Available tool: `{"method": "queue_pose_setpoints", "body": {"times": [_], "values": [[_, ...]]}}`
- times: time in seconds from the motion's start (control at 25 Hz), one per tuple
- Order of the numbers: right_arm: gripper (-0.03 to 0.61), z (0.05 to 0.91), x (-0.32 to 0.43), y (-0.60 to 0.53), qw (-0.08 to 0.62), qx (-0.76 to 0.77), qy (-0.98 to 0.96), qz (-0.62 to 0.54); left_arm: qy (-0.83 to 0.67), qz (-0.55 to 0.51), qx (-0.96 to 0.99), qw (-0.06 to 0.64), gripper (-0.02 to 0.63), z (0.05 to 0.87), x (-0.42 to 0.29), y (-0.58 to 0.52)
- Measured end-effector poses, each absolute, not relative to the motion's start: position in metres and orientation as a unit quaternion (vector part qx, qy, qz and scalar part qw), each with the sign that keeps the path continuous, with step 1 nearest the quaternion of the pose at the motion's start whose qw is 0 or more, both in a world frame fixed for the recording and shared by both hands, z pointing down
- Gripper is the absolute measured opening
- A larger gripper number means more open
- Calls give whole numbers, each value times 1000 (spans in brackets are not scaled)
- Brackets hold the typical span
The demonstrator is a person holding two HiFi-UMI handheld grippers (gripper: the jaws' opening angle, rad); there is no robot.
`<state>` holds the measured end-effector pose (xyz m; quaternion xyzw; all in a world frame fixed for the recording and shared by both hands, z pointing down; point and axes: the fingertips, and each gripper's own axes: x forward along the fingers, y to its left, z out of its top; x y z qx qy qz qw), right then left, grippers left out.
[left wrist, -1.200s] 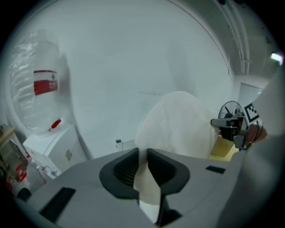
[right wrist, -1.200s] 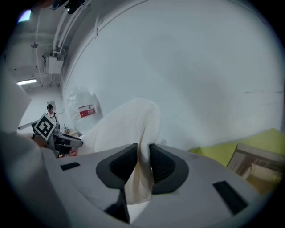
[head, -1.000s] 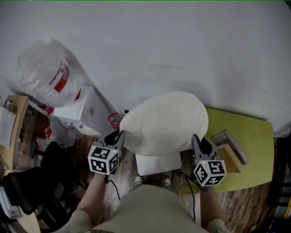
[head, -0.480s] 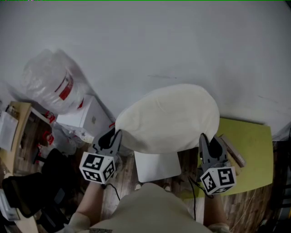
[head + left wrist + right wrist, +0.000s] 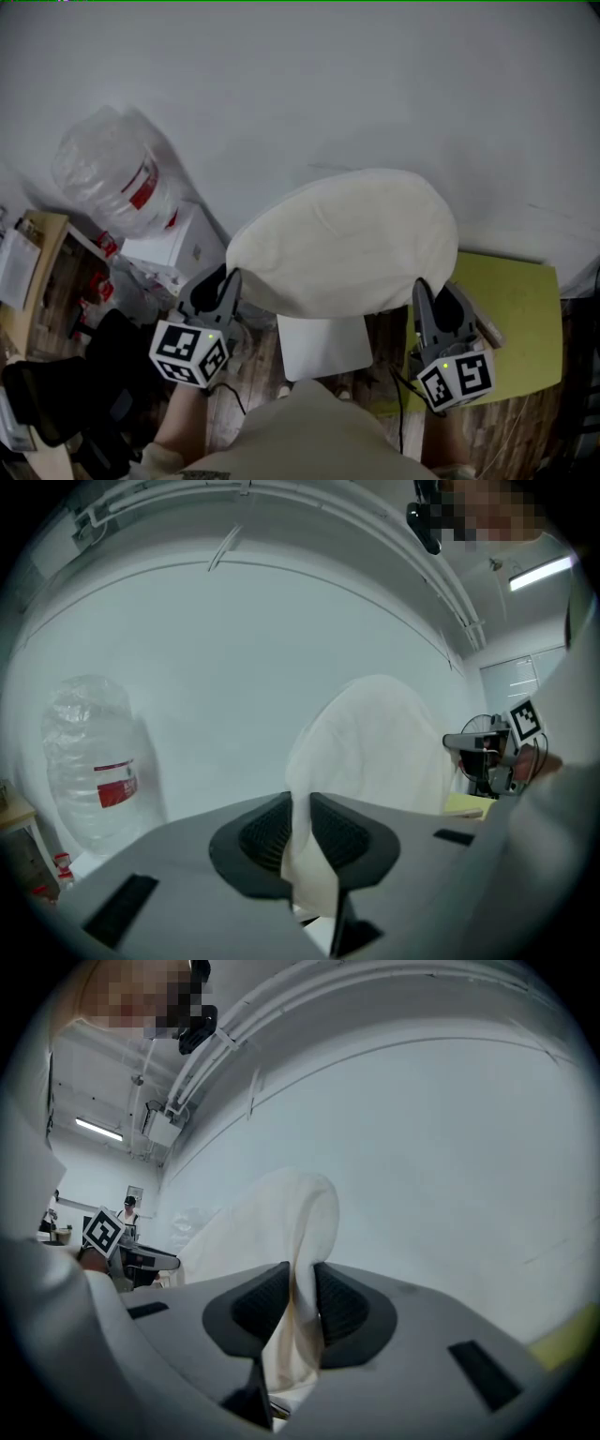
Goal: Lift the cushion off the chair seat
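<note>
A cream oval cushion [image 5: 342, 242] hangs in the air in front of me, held by both grippers. My left gripper [image 5: 228, 279] is shut on its left edge, and the cushion's fabric [image 5: 361, 752] is pinched between the dark ribbed pads. On the opposite edge my right gripper [image 5: 420, 289] is shut too, with the cushion [image 5: 281, 1227] rising past its jaws. Below the cushion shows the white chair seat [image 5: 323, 343], bare and apart from it.
A white wall [image 5: 309, 84] fills the back. At the left stand a large clear water bottle [image 5: 108, 178] with a red label, a white box [image 5: 173, 246] and a wooden shelf [image 5: 28, 272]. A yellow-green table [image 5: 520, 309] stands at the right. Wooden floor lies below.
Both grippers have risen with the cushion, which now hangs higher and farther from the chair seat. More of the bare seat shows under it.
</note>
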<state>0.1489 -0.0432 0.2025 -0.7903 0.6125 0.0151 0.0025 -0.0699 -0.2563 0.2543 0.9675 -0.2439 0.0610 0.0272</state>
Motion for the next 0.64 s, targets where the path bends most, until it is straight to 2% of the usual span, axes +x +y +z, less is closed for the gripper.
{"method": "queue_pose_setpoints", "body": {"times": [0.64], "values": [[98, 203, 138, -33, 2, -790, 613, 11, -246, 63, 966, 37, 78, 259, -81, -246]]}}
